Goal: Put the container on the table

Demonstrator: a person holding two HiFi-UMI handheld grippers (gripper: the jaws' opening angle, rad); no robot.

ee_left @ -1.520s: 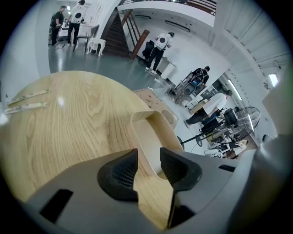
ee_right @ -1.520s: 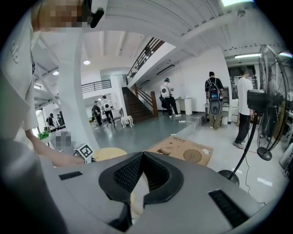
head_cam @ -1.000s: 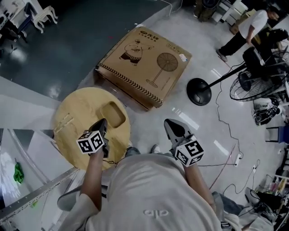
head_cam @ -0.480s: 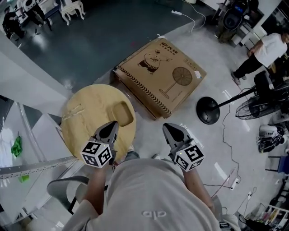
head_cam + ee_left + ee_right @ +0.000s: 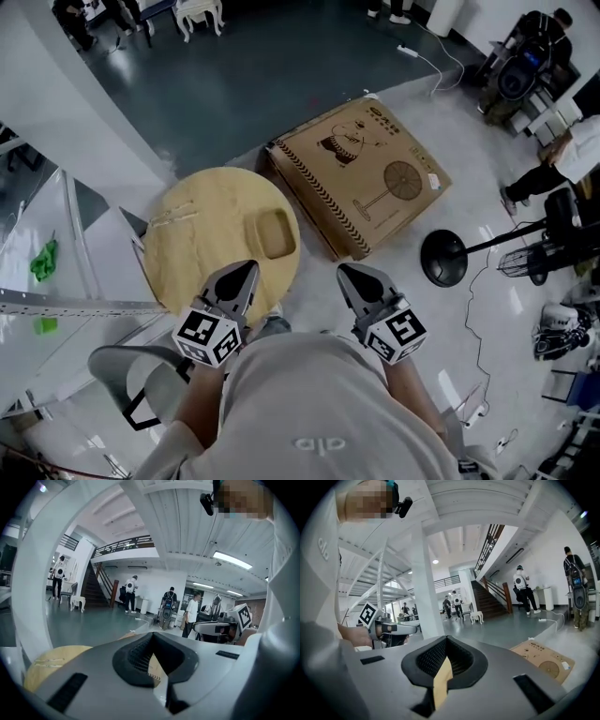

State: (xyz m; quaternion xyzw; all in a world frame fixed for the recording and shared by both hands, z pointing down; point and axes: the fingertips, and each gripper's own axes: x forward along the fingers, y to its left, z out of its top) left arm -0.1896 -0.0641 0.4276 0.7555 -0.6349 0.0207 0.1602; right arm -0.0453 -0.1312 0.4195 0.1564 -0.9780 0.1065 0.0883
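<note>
Left gripper (image 5: 248,271): clenched, pads pressed together, nothing pinched. Hangs over the near edge of the table (image 5: 192,239), tip aimed across the top. Held in the person's left hand, marker cube at the rear.

Right gripper (image 5: 347,273): likewise clenched and empty, with only a thin tan sliver showing through the slit between its pads, too narrow to tell what. Off the table, just past its near right edge, above the floor. Level with the left gripper and apart from it.

Container (image 5: 273,234): tan, shallow, with rounded corners. Set flat on the table, in its right half, close to the right rim. Just ahead of the left gripper's tip, clear of it and untouched. Ahead and to the left of the right gripper, apart from it too.

Table: round, pale wood. Carries a pair of thin sticks (image 5: 174,216) on its left half, well apart from the container.

Beyond the table's far right edge, just beside it on the floor: box (image 5: 361,169), flat brown cardboard printed with a fan drawing.

Farther right of the table, past the box: fan base (image 5: 443,258), a black disc with a pole.

Near left of the table, lower down: chair (image 5: 122,367), grey.
</note>
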